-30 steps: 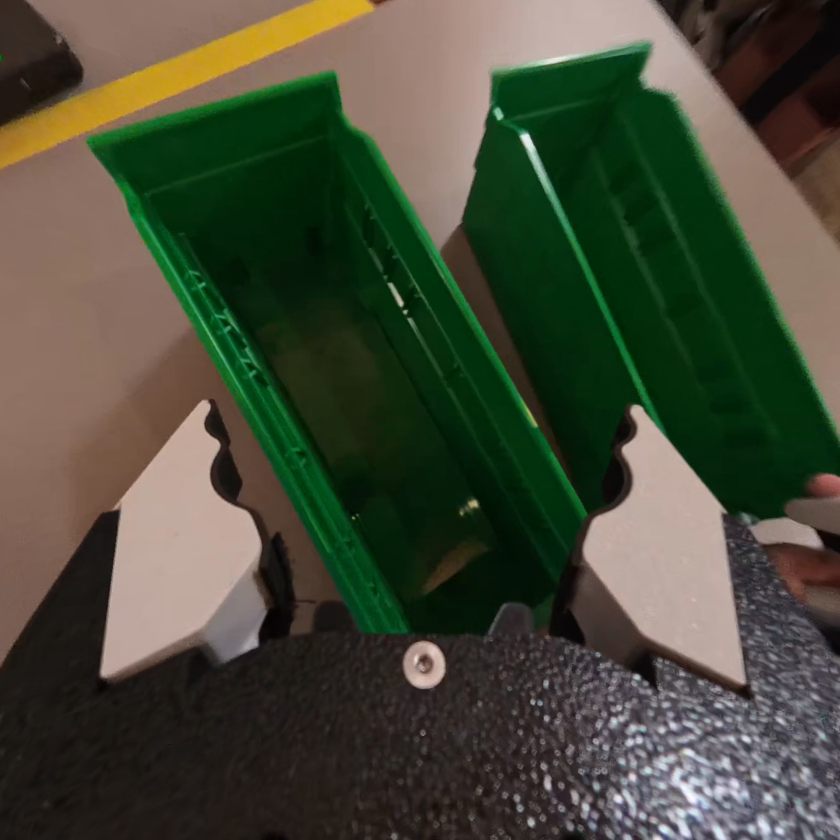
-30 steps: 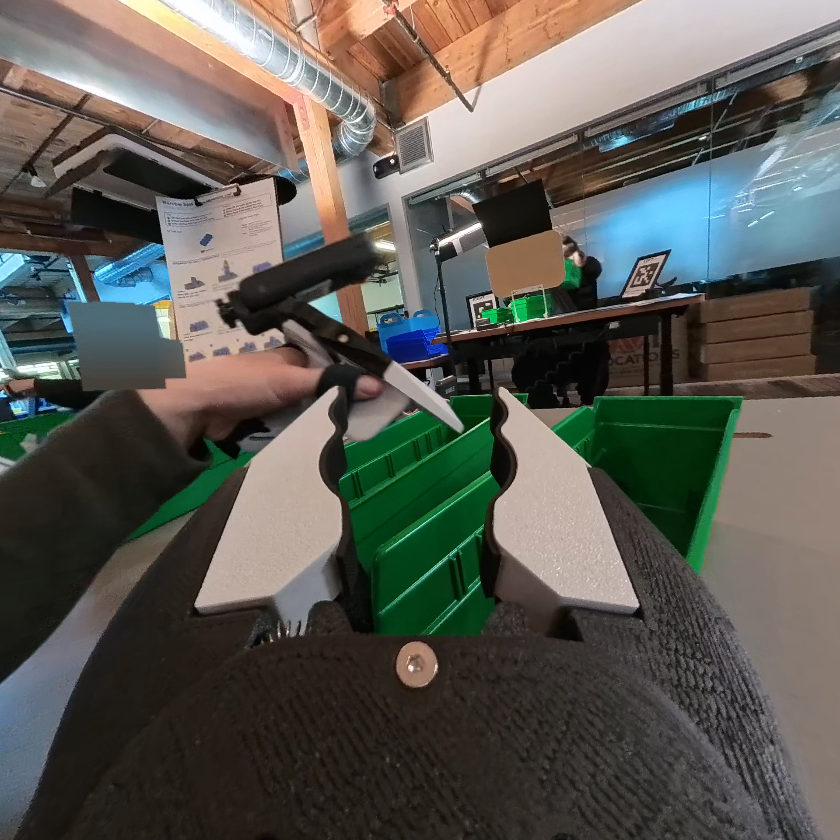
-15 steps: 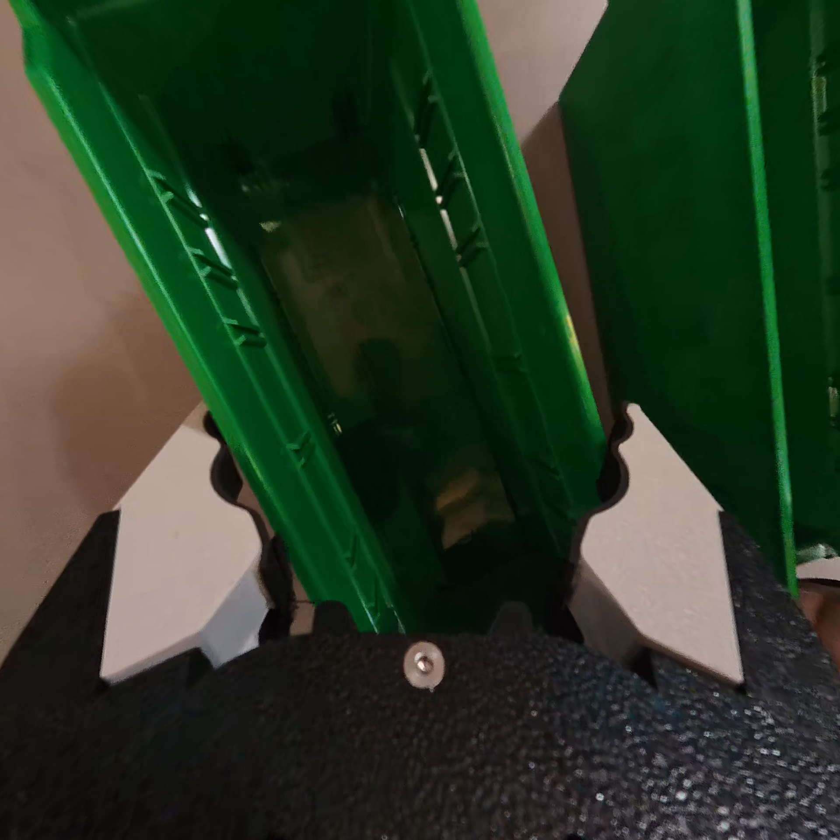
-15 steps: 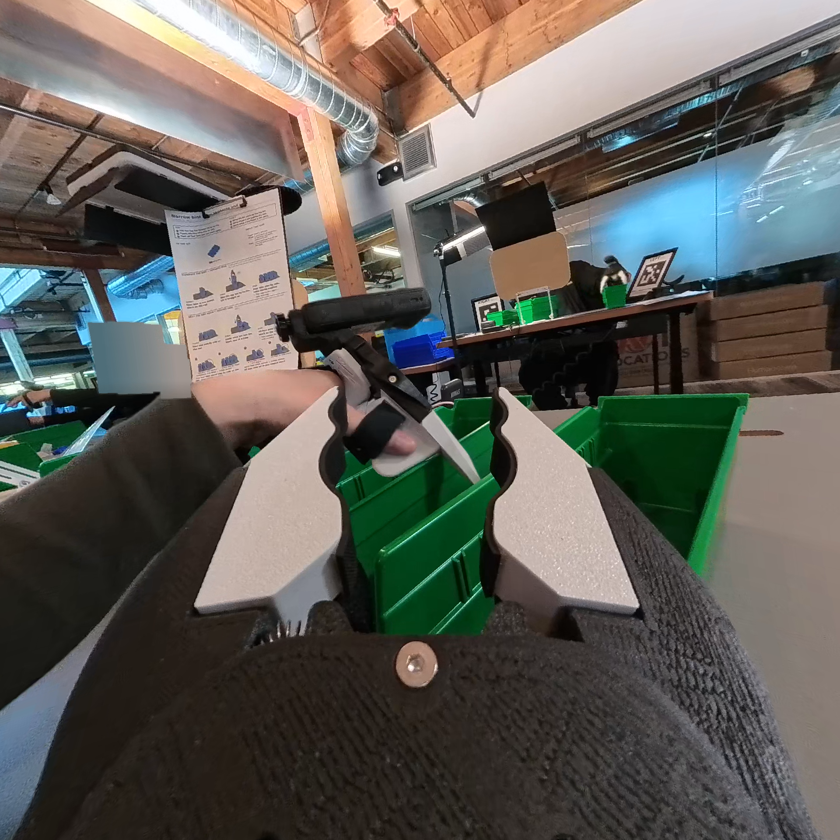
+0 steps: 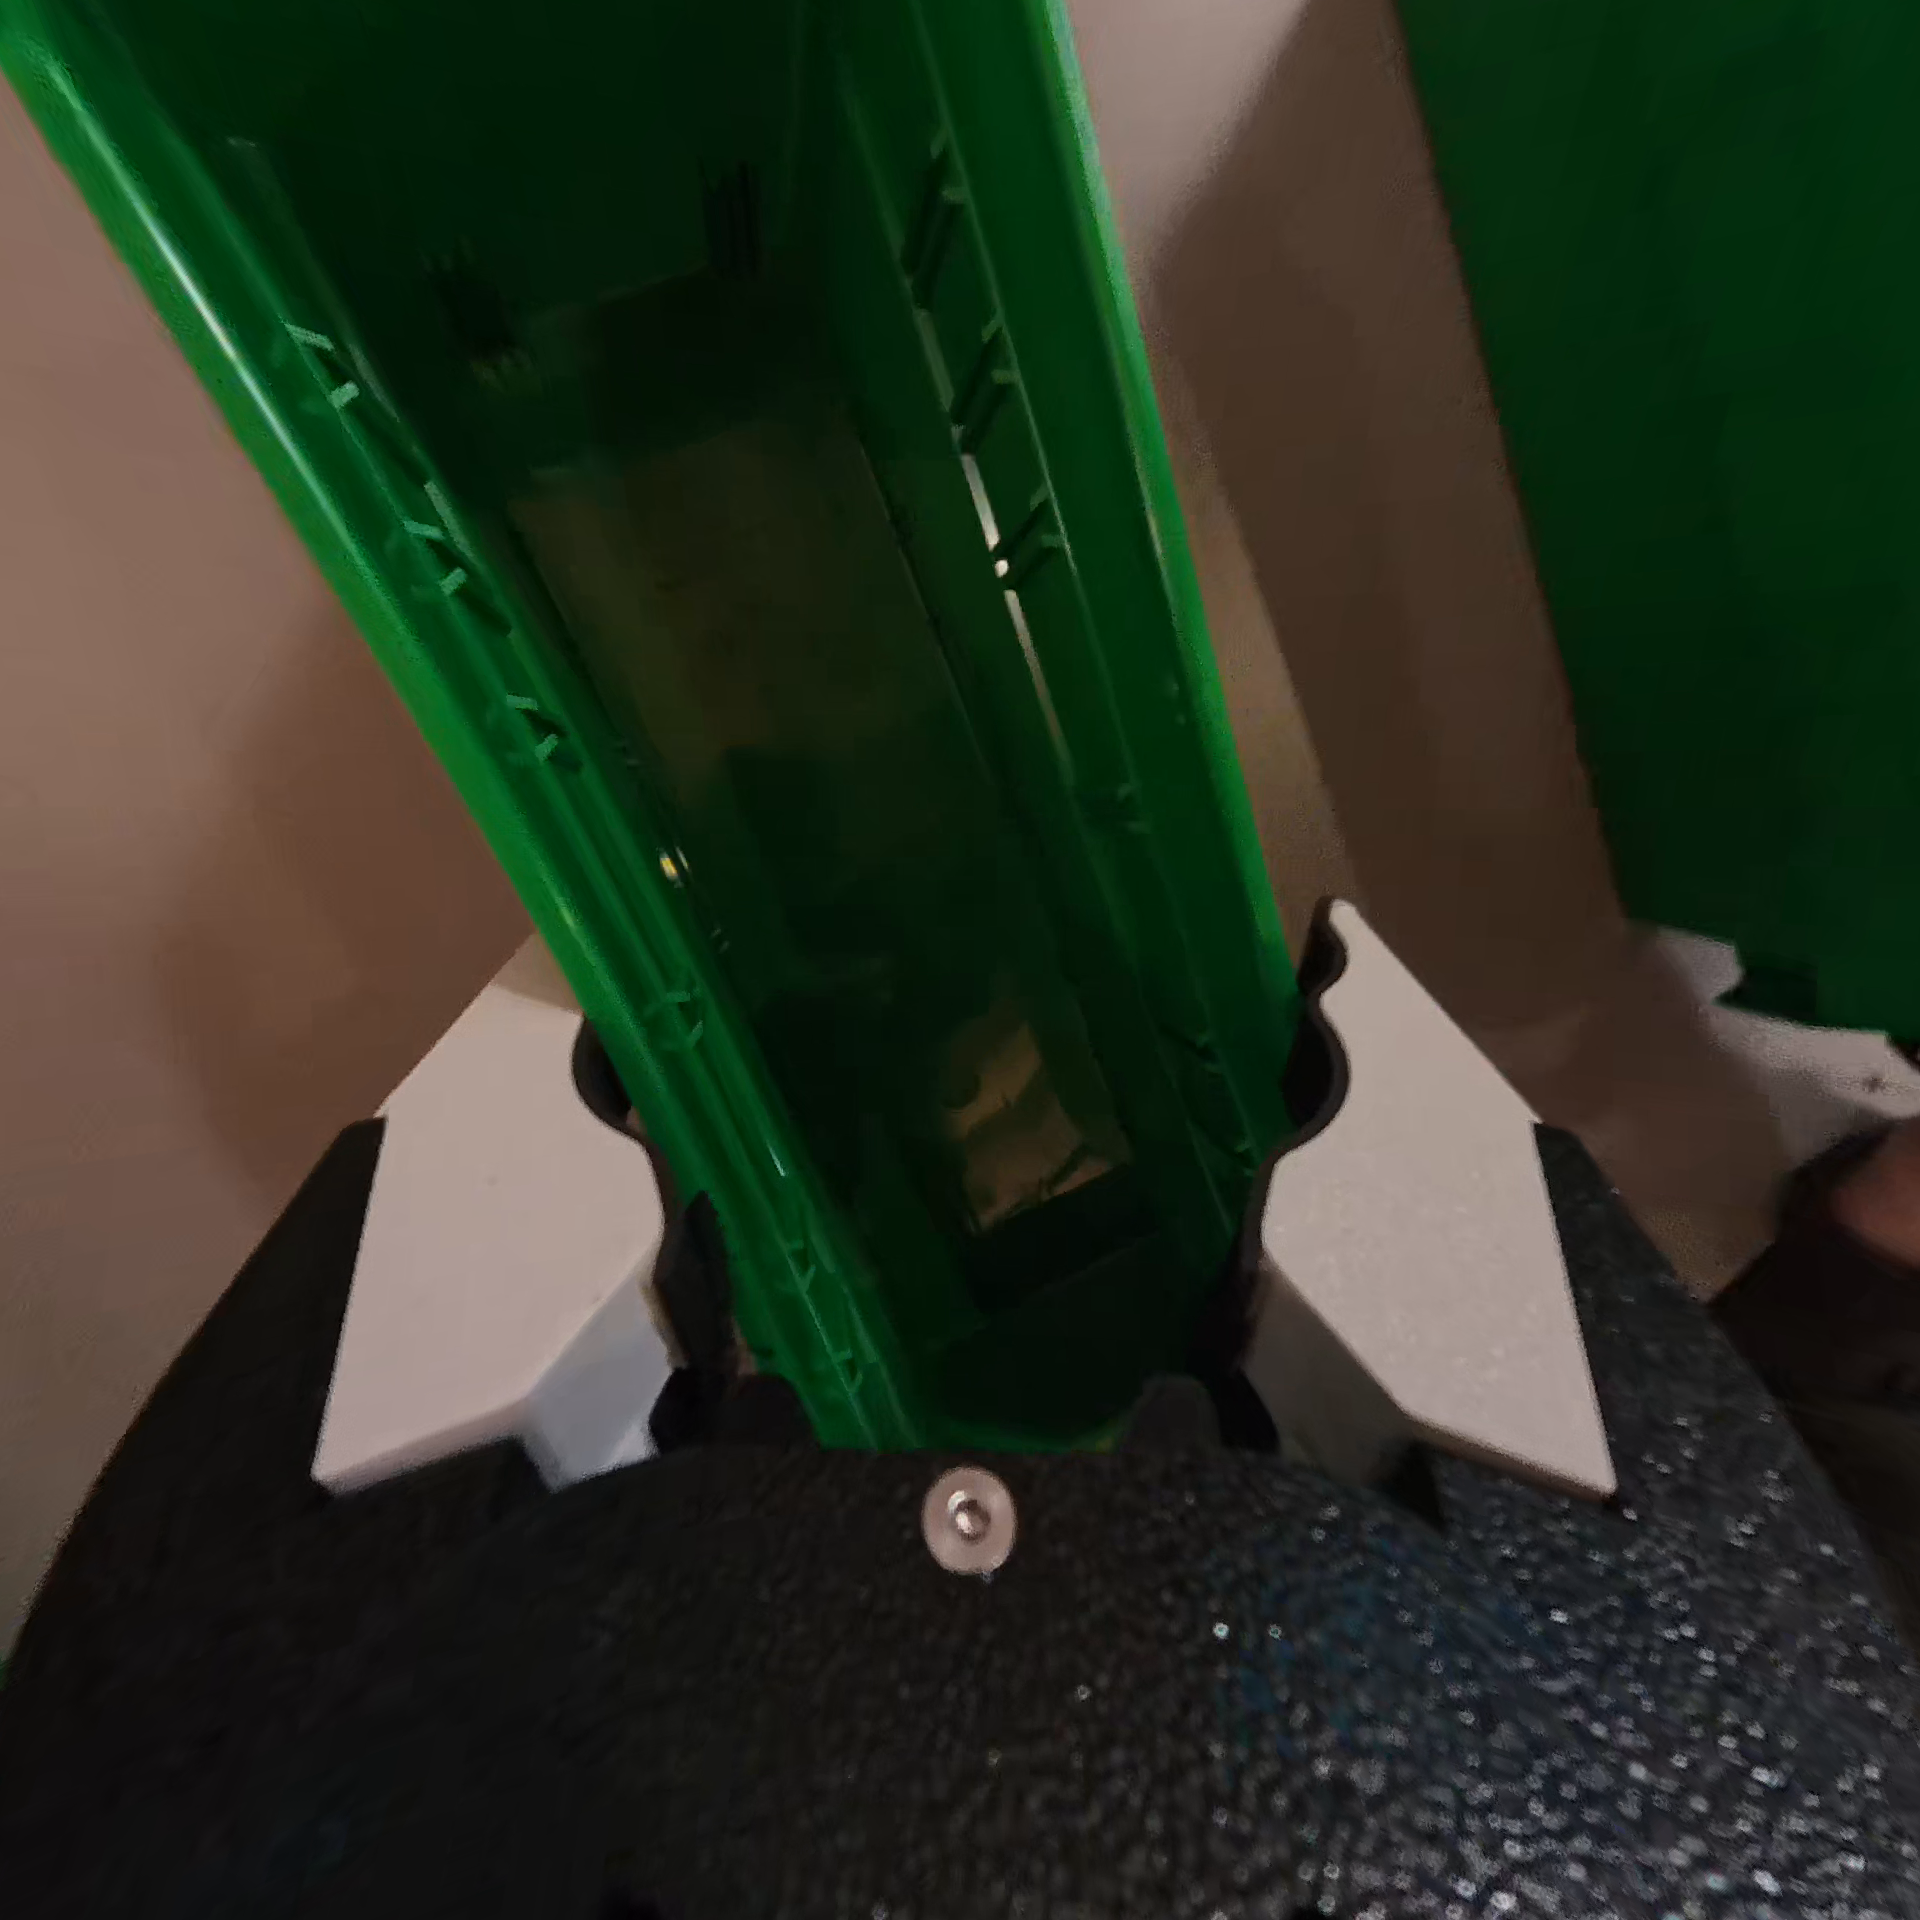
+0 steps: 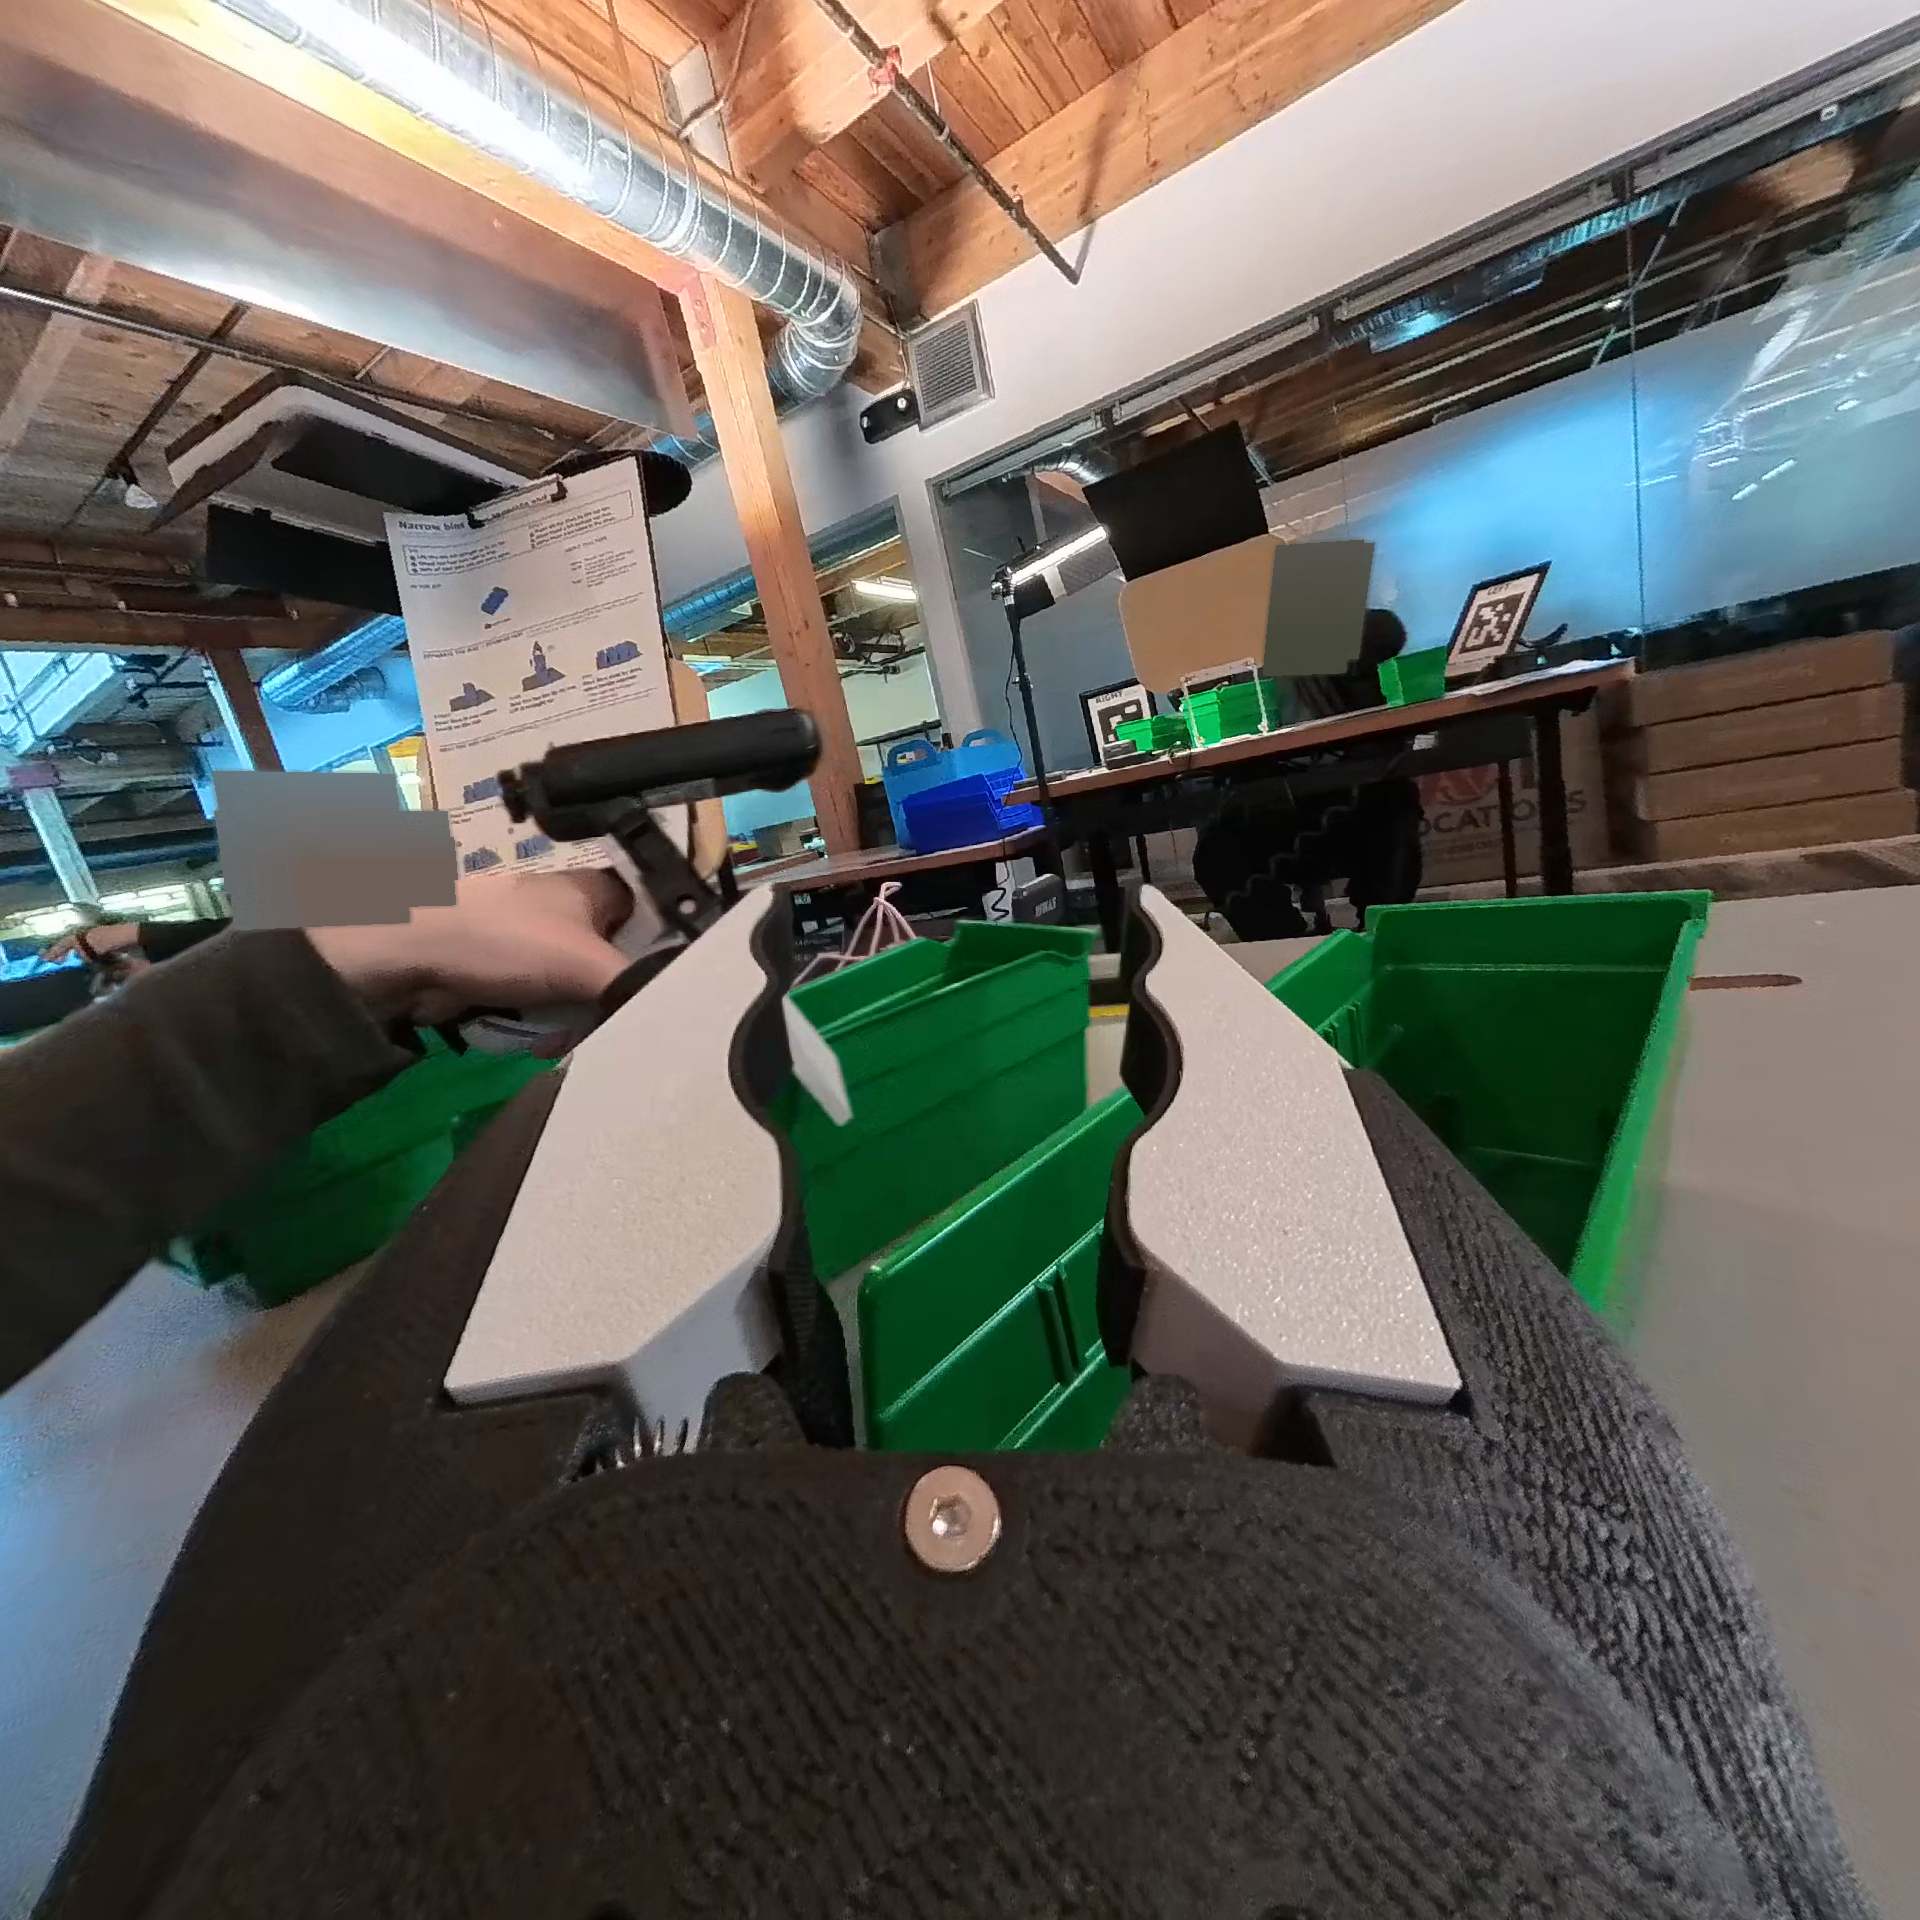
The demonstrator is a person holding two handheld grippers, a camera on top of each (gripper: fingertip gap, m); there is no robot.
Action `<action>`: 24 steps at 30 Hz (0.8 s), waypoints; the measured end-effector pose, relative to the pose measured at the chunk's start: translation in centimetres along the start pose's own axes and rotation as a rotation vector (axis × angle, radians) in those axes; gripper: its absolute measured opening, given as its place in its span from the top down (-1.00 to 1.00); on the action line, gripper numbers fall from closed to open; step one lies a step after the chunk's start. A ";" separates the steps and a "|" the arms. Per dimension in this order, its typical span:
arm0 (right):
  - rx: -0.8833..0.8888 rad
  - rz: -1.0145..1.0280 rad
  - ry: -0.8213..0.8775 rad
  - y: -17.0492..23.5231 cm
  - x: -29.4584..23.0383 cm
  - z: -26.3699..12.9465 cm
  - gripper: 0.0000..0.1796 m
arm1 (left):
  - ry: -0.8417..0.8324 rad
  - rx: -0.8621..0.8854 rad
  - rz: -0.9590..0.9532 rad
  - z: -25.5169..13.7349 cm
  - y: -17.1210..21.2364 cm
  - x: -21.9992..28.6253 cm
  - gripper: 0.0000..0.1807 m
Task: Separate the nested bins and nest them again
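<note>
Left gripper [image 5: 951,1122] straddles near end of narrow green bin [image 5: 727,540], fingers pressing both long walls. Second bin [image 5: 1683,416] right of it, apart; right gripper [image 6: 951,1049] half-closed over its wall, contact unclear. Rigid, light, slick plastic: grip rims

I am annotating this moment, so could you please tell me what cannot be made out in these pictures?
Left wrist view: the near bin, between the left gripper's fingers, runs past the top edge, far end unseen.
Left wrist view: the second bin is blurred and cut off by the top and right edges.
Right wrist view: the right gripper's own finger hides most of the left gripper.
</note>
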State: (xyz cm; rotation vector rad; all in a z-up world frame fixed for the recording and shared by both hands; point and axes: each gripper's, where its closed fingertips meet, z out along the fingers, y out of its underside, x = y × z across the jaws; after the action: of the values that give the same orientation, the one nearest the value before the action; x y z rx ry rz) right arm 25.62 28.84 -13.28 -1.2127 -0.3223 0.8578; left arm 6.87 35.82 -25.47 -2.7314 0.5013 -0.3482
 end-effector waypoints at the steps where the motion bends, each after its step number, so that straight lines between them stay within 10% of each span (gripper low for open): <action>1: 0.002 0.002 0.002 0.0 0.1 0.0 0.30 | -0.001 0.000 0.006 -0.5 0.6 -0.7 -0.36; 24: -0.023 -0.014 0.021 0.4 0.2 0.1 0.31 | -0.088 0.301 -0.232 -24.2 9.2 -13.6 -0.29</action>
State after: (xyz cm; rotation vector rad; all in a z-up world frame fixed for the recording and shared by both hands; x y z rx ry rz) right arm 25.55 29.09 -13.68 -1.2387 -0.3245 0.8310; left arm -15.36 26.03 -9.23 -2.4989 0.0964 -0.3289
